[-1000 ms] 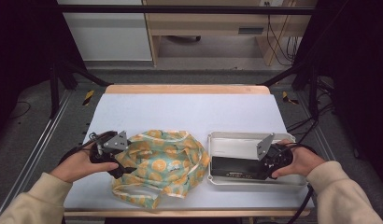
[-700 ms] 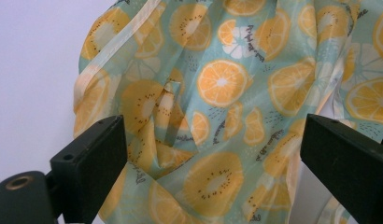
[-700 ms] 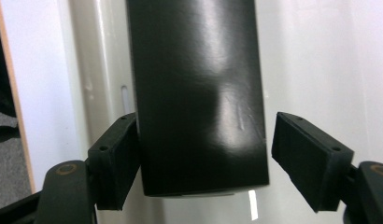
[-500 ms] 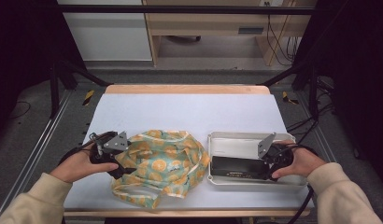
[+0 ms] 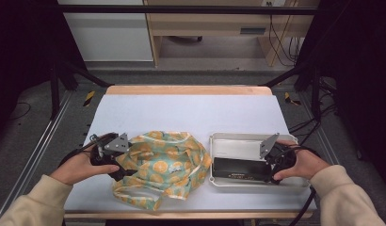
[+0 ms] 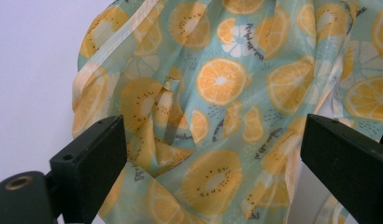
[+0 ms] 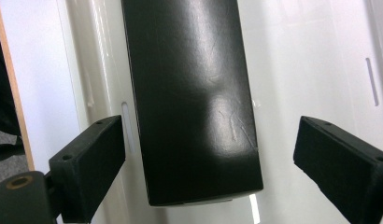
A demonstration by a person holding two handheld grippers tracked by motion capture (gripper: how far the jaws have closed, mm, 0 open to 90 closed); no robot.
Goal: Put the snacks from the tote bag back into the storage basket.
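Jaws of our right gripper have just been opening; they now stand apart around the long glossy black box, untouched, lying in the white plastic tray at four o'clock on the bench. Our left gripper gapes over the crumpled orange-slice-print teal cloth.

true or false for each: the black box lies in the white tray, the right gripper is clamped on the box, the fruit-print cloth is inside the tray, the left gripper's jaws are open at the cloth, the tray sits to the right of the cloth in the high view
1. The black box lies in the white tray. True.
2. The right gripper is clamped on the box. False: its jaws have just been opening and stand wide, clear of the box on both sides.
3. The fruit-print cloth is inside the tray. False: it lies bunched on the table, beside the tray.
4. The left gripper has its jaws open at the cloth. True.
5. The tray sits to the right of the cloth in the high view. True.
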